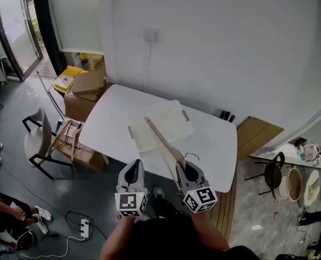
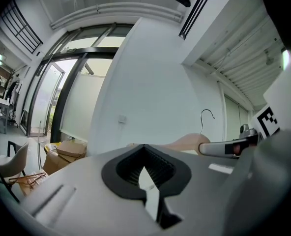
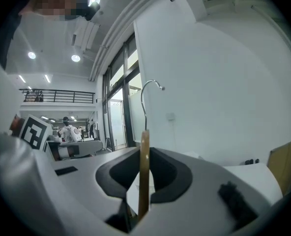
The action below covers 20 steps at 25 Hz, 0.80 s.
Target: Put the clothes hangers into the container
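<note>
The white tabletop (image 1: 214,145) lies ahead of me, with the pale open container (image 1: 177,119) on it at twelve o'clock. The wooden hanger (image 1: 163,140) slants toward eleven o'clock across the container. My right tool (image 1: 183,168) is clenched on it. My left tool (image 1: 134,164), at nine o'clock from the right, has its jaws slightly parted and holds nothing.

Roomy, sparsely fitted workspace, a lab or office hall, grey floor (image 1: 19,172), plain white walls (image 1: 231,47), tall glass doors (image 1: 14,26); white table (image 1: 212,140), lone chair (image 1: 38,140), stacked cardboard boxes (image 1: 87,88), power strip (image 1: 84,229) lying loose; railed mezzanine (image 3: 57,96), ceiling spotlights (image 3: 75,58)
</note>
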Available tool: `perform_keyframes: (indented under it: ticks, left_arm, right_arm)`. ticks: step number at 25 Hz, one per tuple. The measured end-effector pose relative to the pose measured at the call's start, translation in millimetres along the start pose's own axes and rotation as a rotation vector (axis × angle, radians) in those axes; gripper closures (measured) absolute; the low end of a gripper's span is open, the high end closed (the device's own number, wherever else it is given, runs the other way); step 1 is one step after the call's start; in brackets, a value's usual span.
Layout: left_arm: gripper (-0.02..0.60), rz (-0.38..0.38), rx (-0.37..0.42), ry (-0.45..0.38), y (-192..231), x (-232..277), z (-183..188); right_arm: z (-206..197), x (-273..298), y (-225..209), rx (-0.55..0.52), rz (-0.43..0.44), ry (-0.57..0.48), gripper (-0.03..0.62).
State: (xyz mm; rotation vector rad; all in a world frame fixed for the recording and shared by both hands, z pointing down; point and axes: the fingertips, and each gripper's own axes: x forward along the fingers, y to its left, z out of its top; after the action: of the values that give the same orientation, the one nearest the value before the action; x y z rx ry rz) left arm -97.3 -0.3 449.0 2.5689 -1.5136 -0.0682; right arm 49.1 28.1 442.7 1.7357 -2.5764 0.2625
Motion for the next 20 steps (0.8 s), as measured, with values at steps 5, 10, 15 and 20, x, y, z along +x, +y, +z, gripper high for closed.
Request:
perform_keyframes:
  ticks: [5,10,15,20]
  left_arm:
    - [0.575,0.013,-0.001,0.01,2,28,0]
    - [0.575,0.019,0.008,0.016,10,50,0]
    - [0.575,0.027,0.009,0.023,13,68,0]
    - [0.575,0.042,0.006,0.025,15,84,-1]
  right_arm:
    - [9,23,-16,-0.006,0.025,0.005,0.533]
    - [12,44,-31,-0.001,0.03,0.006,0.533]
    - [14,60,-42,0.001,0.047,0.014,0.533]
    - [13,71,-53,0.008,0.066,0.027,0.533]
